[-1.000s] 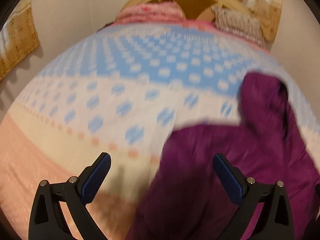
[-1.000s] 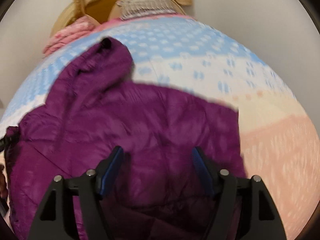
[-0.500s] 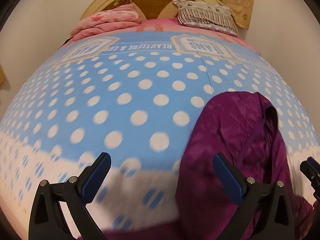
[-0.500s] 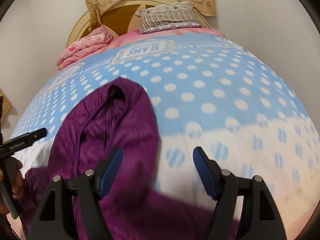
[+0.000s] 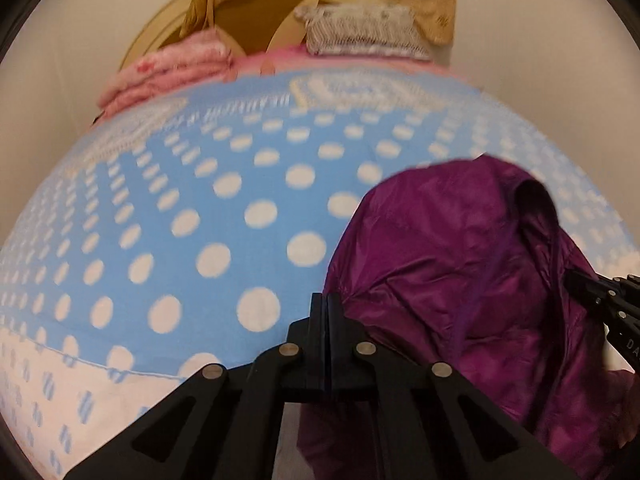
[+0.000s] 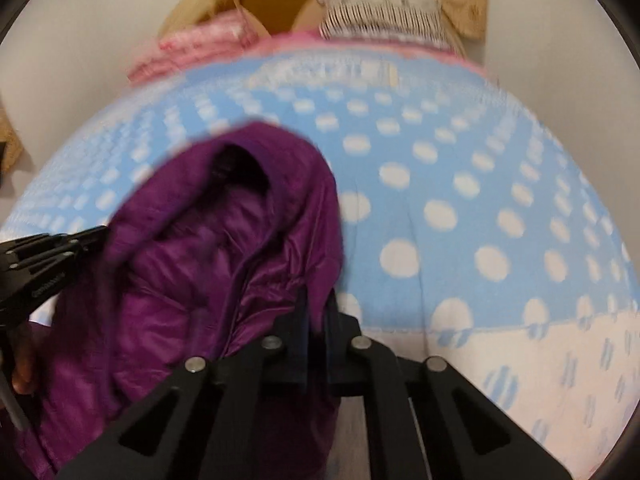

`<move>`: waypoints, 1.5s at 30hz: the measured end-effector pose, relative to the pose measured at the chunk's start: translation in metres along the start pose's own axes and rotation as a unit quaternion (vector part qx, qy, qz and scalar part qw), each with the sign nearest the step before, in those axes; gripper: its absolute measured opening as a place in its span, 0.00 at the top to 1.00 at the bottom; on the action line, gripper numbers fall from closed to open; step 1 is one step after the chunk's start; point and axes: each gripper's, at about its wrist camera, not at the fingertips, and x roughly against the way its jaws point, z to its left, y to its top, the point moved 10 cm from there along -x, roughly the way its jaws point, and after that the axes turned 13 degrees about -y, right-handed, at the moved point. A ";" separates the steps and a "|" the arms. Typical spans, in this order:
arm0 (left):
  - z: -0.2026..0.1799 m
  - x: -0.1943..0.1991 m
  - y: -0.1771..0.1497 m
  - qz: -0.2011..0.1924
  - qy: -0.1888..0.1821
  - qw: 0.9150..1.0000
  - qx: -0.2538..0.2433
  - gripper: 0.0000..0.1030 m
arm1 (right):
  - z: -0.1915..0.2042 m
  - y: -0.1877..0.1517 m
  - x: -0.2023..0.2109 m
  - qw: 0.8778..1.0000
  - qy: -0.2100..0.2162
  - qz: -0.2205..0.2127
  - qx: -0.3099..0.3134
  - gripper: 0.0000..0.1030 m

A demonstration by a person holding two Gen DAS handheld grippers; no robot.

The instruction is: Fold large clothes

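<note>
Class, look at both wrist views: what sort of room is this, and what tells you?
Most likely a bedroom. A bed with a blue polka-dot blanket fills both views, a curved wooden headboard stands at its far end, and a striped pillow lies against it.

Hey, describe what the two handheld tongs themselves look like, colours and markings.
Both the left tongs and the right tongs are matte black plastic, with angular linkage arms, triangular cutouts and round silver pivot pins. The finger pads show a dark blue edge. White lettering runs along each body's side, too blurred to read. No cables visible.
</note>
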 end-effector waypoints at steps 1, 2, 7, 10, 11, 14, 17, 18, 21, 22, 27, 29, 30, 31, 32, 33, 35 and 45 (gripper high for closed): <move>-0.002 0.017 0.005 -0.014 -0.006 1.000 -0.002 1.00 | -0.002 0.001 0.008 1.000 -0.001 -0.009 0.001 0.93; -0.003 0.029 0.007 -0.024 -0.009 1.000 -0.005 1.00 | -0.003 0.002 0.023 1.000 -0.001 -0.024 0.002 0.93; -0.023 0.101 0.004 -0.074 -0.041 0.996 -0.022 1.00 | -0.002 -0.002 0.091 0.996 0.004 -0.088 0.001 0.94; -0.036 0.148 -0.013 -0.109 -0.056 0.992 -0.035 1.00 | 0.003 -0.012 0.125 0.993 0.012 -0.114 -0.009 0.94; -0.039 0.158 -0.018 -0.119 -0.062 0.990 -0.035 1.00 | 0.004 -0.019 0.139 0.992 0.013 -0.126 -0.011 0.94; -0.054 0.202 -0.051 -0.155 -0.073 0.983 -0.061 1.00 | 0.010 -0.047 0.172 0.989 0.022 -0.148 -0.003 0.94; -0.058 0.219 -0.093 -0.150 -0.061 0.983 -0.082 0.98 | 0.024 -0.085 0.183 0.990 0.038 -0.132 0.038 0.92; -0.059 0.219 -0.106 -0.140 -0.063 0.984 -0.087 0.95 | 0.024 -0.096 0.184 0.990 0.029 -0.130 0.053 0.91; -0.054 0.221 -0.158 -0.097 -0.061 0.990 -0.085 0.78 | 0.012 -0.137 0.182 0.993 0.014 -0.093 0.066 0.89; -0.052 0.223 -0.168 -0.097 -0.059 0.990 -0.082 0.69 | 0.003 -0.148 0.183 0.995 0.012 -0.081 0.058 0.89; -0.024 0.246 -0.198 -0.138 -0.020 0.989 -0.051 0.10 | -0.033 -0.171 0.193 0.999 0.006 -0.051 0.001 0.82; -0.021 0.244 -0.187 -0.134 -0.019 0.990 -0.033 0.10 | -0.036 -0.167 0.199 0.999 0.016 -0.038 -0.028 0.59; -0.020 0.243 -0.178 -0.135 -0.028 0.990 -0.018 0.10 | -0.032 -0.160 0.206 0.998 0.029 -0.038 -0.048 0.41; -0.024 0.244 -0.172 -0.138 -0.041 0.990 -0.001 0.10 | -0.027 -0.151 0.211 0.996 0.045 -0.044 -0.063 0.35; -0.027 0.243 -0.166 -0.138 -0.050 0.989 0.012 0.10 | -0.015 -0.143 0.218 0.994 0.063 -0.050 -0.069 0.35; -0.031 0.242 -0.165 -0.136 -0.059 0.989 0.022 0.10 | -0.003 -0.143 0.221 0.994 0.073 -0.051 -0.066 0.33; -0.043 0.227 -0.158 -0.111 -0.074 0.990 0.035 0.10 | 0.023 -0.134 0.218 0.993 0.090 -0.037 -0.064 0.31; -0.076 0.149 -0.184 0.016 -0.137 0.985 0.103 0.93 | 0.070 -0.156 0.153 0.981 0.131 0.074 -0.123 0.85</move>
